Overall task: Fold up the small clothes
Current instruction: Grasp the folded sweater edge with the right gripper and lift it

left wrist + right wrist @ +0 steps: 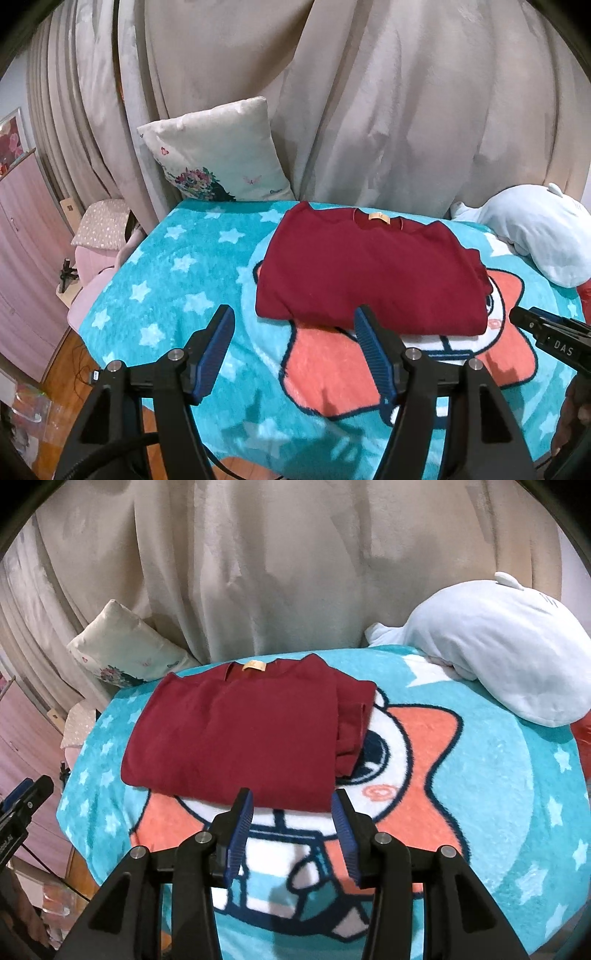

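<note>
A dark red shirt (369, 266) lies folded into a rectangle on a turquoise star-patterned blanket (177, 280), collar with a tan label at the far edge. It also shows in the right wrist view (240, 734), sleeve tucked at its right side. My left gripper (295, 325) is open and empty, just in front of the shirt's near edge. My right gripper (291, 805) is open and empty, at the shirt's near right corner. Each gripper's tip shows at the edge of the other view.
A floral cushion (218, 158) leans on beige curtains (369, 92) at the back left. A pale blue plush toy (491, 646) lies at the back right. The blanket (498, 794) drops off at the left to a wooden floor (70, 362) with a pink cabinet (22, 258).
</note>
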